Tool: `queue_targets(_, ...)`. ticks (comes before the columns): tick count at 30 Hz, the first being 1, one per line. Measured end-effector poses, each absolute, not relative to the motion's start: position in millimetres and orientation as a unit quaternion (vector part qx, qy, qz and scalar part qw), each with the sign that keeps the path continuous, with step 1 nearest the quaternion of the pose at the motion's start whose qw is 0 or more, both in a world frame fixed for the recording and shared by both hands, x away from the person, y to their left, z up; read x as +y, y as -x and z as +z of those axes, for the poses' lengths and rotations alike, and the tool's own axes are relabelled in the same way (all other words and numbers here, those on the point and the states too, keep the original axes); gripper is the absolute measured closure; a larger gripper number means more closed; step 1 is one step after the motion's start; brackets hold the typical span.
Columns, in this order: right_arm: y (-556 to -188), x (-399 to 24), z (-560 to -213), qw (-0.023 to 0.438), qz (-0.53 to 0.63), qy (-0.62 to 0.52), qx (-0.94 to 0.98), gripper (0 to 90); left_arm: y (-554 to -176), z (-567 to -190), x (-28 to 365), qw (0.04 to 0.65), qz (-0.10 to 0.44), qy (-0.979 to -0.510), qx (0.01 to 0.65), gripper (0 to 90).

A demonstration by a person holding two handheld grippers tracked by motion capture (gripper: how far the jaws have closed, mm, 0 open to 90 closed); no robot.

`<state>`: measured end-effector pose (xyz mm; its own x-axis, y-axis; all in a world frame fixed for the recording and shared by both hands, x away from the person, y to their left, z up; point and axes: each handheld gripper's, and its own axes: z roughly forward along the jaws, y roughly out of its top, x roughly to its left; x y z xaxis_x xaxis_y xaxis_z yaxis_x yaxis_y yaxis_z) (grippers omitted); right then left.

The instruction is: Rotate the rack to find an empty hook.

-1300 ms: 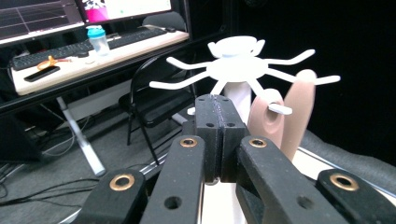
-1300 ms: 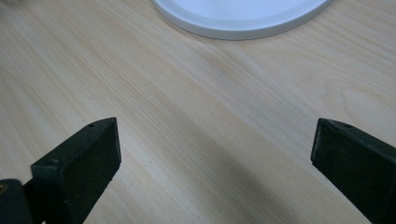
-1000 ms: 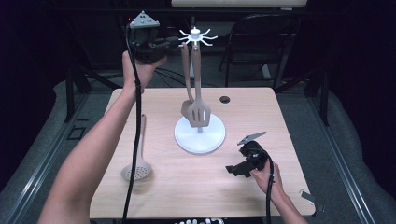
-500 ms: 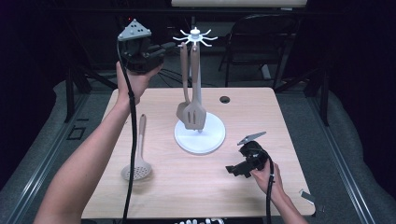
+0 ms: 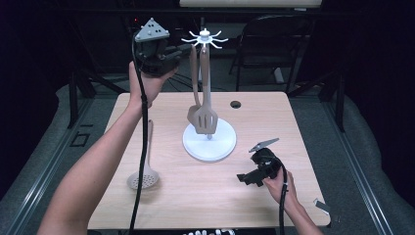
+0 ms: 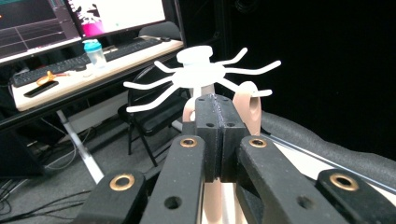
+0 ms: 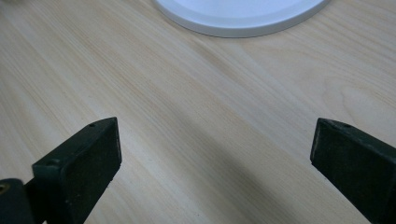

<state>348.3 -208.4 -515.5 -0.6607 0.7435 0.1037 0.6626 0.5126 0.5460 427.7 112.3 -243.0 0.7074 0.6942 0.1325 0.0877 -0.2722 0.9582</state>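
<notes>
Left tool closed empty beside the rack's hook crown, two utensils hung; right tool agape on tabletop: next, descend unhurried to skimmer.

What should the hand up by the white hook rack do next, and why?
Probably draw the left hand-held gripper back and go down for the skimmer lying on the table. Its jaws are shut and look empty, and two utensils already hang from the rack.
</notes>
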Motion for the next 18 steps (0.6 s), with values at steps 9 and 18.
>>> queue_targets(9, -348.0, -206.6, -517.4, 0.061, 0.294, -0.407, 0.863, 1.7, -435.6, -244.1, 116.5, 0.536, 0.286, -0.745, 0.277, 90.0)
queue_targets(18, -348.3, -206.0, -518.0, 0.066, 0.292, -0.407, 0.863, 1.7, -447.4, -242.9, 118.6, 0.531, 0.286, -0.743, 0.291, 90.0)
